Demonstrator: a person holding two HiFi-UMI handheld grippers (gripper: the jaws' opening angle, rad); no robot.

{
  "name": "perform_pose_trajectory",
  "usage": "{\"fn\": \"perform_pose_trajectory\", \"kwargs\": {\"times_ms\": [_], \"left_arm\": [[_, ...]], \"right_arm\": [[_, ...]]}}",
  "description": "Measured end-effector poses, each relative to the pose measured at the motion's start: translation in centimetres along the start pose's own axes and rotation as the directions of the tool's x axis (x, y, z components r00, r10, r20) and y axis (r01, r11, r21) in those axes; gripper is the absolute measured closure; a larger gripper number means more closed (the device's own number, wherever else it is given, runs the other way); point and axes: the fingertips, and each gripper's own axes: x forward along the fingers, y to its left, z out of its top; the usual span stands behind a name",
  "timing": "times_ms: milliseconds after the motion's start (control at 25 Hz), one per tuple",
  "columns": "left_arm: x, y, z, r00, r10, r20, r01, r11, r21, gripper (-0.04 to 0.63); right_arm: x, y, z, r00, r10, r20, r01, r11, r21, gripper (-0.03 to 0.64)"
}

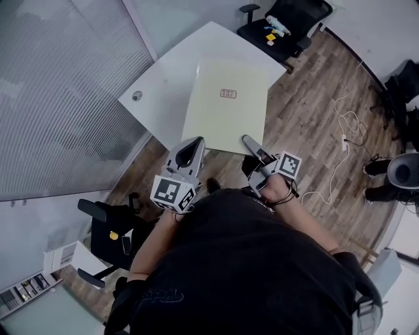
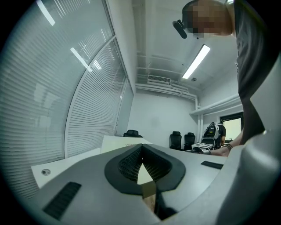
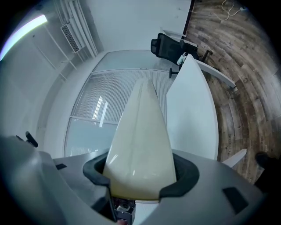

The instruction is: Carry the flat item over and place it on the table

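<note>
Holds panel (image 1: 226, 108) pinched in left gripper (image 1: 190, 149) and right gripper (image 1: 252, 147), seemingly over table (image 1: 163, 78) at upper centre. Wood floor (image 1: 308, 124) right, blinds (image 1: 59, 98) left.

One board (image 1: 226, 105), one table (image 1: 163, 85). Two grippers: the left gripper (image 1: 190, 149) and the right gripper (image 1: 251, 144). Two black chairs show in the head view, one chair (image 1: 298, 13) beyond the table and a second chair (image 1: 101, 248) at lower left.

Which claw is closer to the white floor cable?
Right. The right gripper holds the cream board at the corner nearer the white cable; the left gripper holds the farther corner.
</note>
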Motion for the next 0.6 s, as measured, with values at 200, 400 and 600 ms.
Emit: {"fn": "perform_pose_trajectory", "kwargs": {"times_ms": [200,400,600], "left_arm": [[-0.5,1.5,0.0,1.0,0.016,0.005,-0.016,1.0,0.001,0.581],[-0.5,2.2,-0.2,0.999,0.041,-0.002,-0.041,0.999,-0.008,0.581],[-0.4,3.6,-0.6,0.997,0.075,-0.009,-0.075,0.997,-0.018,0.581]], "right_arm": [[1.7,0.0,0.1,1.0,0.006,-0.01,-0.006,1.0,-0.011,0.33],[2.5,0.2,-0.2,0.999,0.023,-0.03,-0.022,1.0,0.012,0.33],[4.0,-0.7,-0.1,0.998,0.018,-0.062,-0.016,0.999,0.032,0.33]]}}
